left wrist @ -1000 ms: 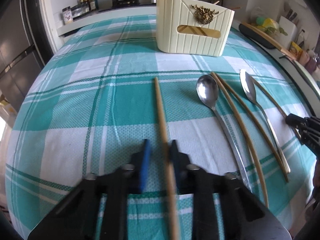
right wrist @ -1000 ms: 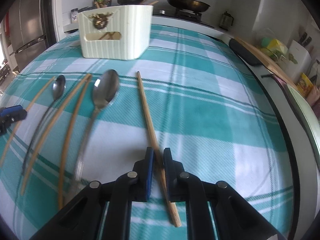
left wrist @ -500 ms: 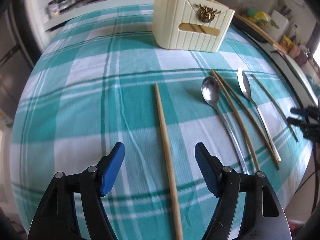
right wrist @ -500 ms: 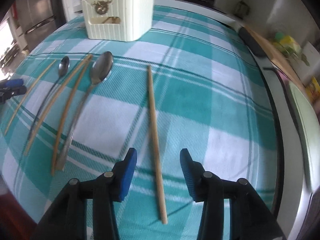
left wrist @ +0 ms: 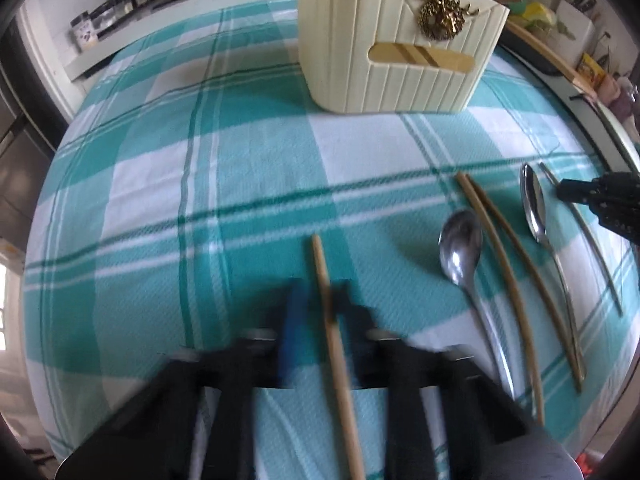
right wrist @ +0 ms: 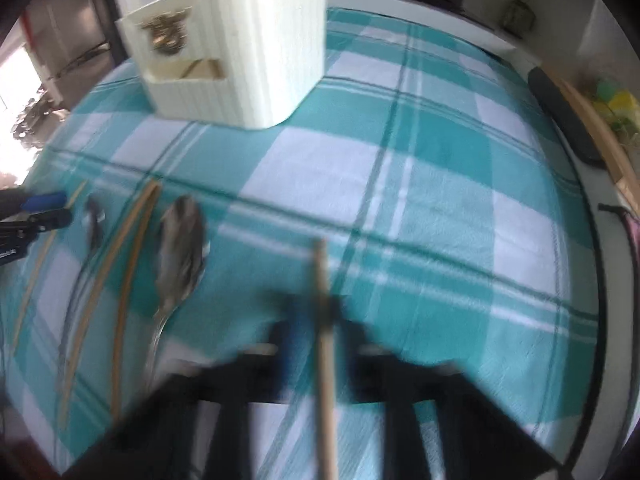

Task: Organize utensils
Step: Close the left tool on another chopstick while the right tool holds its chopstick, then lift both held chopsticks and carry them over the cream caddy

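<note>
In the left wrist view a wooden chopstick (left wrist: 320, 264) runs between the pads of my left gripper (left wrist: 322, 306). Its jaws are closing, with the blurred pads tight against the stick. In the right wrist view another chopstick (right wrist: 321, 272) sits the same way in my right gripper (right wrist: 322, 316), whose jaws are also closing on it. Between the two lie a large spoon (left wrist: 460, 248), a pair of chopsticks (left wrist: 500, 264) and a second spoon (left wrist: 534, 204). The cream utensil holder (left wrist: 400, 40) stands beyond them on the teal checked cloth (left wrist: 200, 200).
The right gripper's tips (left wrist: 576, 194) show at the right edge of the left view, the left gripper's tips (right wrist: 44, 208) at the left edge of the right view. A dark tray and a wooden board (right wrist: 568, 120) line the counter to the right. A stove with pans is behind.
Both grippers held their chopsticks, opened wide half a second ago, slid forward along the sticks toward the holder, and have shut on them again. Both views are now motion-blurred.
</note>
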Available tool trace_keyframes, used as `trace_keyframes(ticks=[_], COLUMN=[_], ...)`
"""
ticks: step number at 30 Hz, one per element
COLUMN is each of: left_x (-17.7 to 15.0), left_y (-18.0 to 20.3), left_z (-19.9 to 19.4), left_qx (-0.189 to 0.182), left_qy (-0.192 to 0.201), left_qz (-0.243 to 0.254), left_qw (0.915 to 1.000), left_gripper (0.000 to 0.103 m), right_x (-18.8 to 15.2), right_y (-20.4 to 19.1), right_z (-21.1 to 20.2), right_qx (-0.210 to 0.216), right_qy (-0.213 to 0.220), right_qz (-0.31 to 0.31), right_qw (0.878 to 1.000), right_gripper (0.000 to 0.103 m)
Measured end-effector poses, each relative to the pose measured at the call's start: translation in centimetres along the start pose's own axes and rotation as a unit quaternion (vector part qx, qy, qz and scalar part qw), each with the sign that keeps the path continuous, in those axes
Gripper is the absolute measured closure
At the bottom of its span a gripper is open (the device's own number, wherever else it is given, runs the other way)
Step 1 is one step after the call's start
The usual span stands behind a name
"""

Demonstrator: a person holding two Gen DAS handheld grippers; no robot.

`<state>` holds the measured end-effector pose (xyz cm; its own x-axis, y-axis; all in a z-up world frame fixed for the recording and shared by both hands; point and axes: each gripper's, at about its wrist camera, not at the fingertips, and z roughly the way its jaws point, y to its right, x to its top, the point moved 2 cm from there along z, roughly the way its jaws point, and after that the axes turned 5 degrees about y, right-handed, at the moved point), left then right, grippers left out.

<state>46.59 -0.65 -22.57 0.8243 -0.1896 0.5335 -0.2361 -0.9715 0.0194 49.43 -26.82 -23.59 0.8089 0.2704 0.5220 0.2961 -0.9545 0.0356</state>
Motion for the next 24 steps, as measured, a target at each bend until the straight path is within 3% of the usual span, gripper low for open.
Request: trace_keyframes(ticks=[3,5,10,14,24], left_x=[0.2,0.5,1.0,0.9,1.9], left_y=[-0.4,-0.8,-1.4,-1.6,-2.3], left_z=[-0.7,-2.5,-10.2,-15.9,-21.3], left_qx=[-0.006,-0.012,-0.034,-0.05,-0.069], left_qy=[0.014,0.041,0.129,0.183,0.258], left_qz=[-0.02,-0.033,-0.042,-0.037,-0.052], left_qw=[0.9997,0.9985,0.9902,0.9812,0.9622], left_gripper=[0.099,0.099,0.099,0.099,0.099], right_x=[0.5,0.8,1.1,0.8,2.1], right_y=[0.5,0.9,1.2,1.2,1.1], right_z=[-1.0,-3.9,-12.8,-18.5,-24.3], right_qx=[0.004,0.013,0.019,0.024,0.009], right_qy=[0.019,0.062,0.159,0.209,0.296], right_qz=[0.027,0.046,0.048,0.044,0.051], right_qw=[0.999,0.997,0.986,0.977,0.954], right_gripper=[0.097,0.097,0.097,0.097,0.097])
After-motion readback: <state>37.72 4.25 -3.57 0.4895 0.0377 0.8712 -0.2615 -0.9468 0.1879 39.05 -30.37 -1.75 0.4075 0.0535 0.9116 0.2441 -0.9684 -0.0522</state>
